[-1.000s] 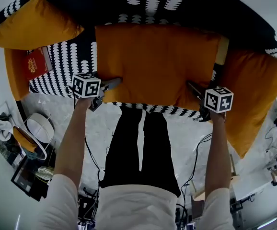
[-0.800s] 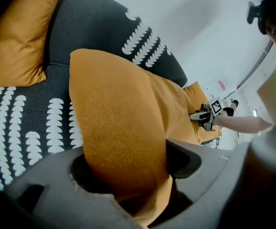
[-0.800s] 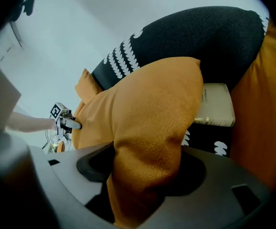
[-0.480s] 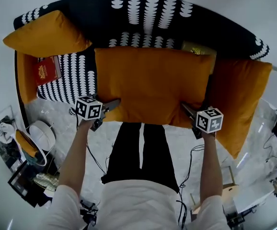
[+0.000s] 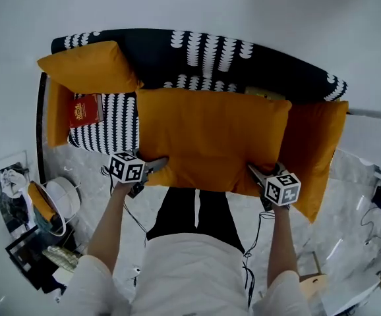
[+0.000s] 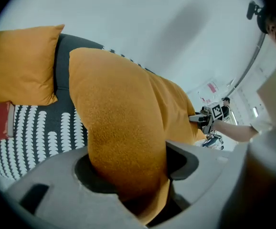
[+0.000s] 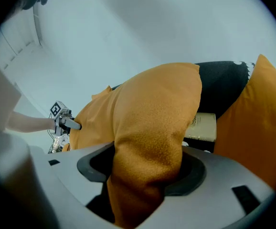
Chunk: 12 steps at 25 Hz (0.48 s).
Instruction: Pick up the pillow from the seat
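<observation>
A large orange pillow (image 5: 210,137) hangs in front of the black-and-white patterned sofa (image 5: 204,51), held by its two near corners. My left gripper (image 5: 154,166) grips the near left corner; its jaws are closing, with the pillow's fabric (image 6: 123,128) bunched between them and pressed by the pads. My right gripper (image 5: 256,174) is shut on the near right corner, and the fabric (image 7: 152,123) bulges out between its jaws. Each gripper view shows the other gripper across the pillow: the right gripper (image 6: 209,116) and the left gripper (image 7: 64,120).
Two more orange pillows lean at the sofa's left end (image 5: 88,68) and right end (image 5: 316,150). A red book (image 5: 85,109) lies on the seat at left, a pale box (image 5: 266,94) behind the held pillow. A white round stand (image 5: 62,196) and cables are on the floor.
The pillow has come up and toward the person with both grippers still on its corners. The sofa now looks smaller and farther off. The left jaws have narrowed on the fabric.
</observation>
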{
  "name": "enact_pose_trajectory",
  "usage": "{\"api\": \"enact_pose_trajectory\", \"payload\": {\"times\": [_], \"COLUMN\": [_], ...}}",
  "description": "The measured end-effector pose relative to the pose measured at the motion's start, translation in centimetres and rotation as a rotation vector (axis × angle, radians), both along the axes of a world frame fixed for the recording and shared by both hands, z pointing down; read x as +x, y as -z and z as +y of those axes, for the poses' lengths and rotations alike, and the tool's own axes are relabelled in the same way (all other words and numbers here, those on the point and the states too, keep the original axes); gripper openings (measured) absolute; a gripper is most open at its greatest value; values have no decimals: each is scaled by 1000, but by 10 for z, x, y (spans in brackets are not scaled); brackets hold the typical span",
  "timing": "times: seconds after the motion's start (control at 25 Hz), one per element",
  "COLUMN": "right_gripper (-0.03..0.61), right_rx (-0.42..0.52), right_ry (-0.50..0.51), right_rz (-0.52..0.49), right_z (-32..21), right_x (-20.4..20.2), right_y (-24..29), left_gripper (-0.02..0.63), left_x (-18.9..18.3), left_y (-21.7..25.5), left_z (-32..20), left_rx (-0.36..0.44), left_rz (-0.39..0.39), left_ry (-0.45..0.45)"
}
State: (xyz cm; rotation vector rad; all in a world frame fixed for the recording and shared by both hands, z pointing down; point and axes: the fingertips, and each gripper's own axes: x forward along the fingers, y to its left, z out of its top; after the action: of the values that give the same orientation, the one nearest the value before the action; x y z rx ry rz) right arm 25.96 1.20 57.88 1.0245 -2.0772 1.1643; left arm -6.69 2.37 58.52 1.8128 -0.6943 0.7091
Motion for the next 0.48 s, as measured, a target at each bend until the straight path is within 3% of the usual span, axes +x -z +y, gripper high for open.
{"api": "enact_pose_trajectory", "payload": {"times": [0.48], "right_gripper": [294], "right_rx": [126], "right_ry": [44], "right_rz": [-45], "right_z": [15], "right_x": [-9], "right_y": [83], "left_gripper": [265], "left_x": [-7], "left_y": [98], "left_z": [32], "left_rx": [127], "left_rz": [-68], "left_ry": [61]}}
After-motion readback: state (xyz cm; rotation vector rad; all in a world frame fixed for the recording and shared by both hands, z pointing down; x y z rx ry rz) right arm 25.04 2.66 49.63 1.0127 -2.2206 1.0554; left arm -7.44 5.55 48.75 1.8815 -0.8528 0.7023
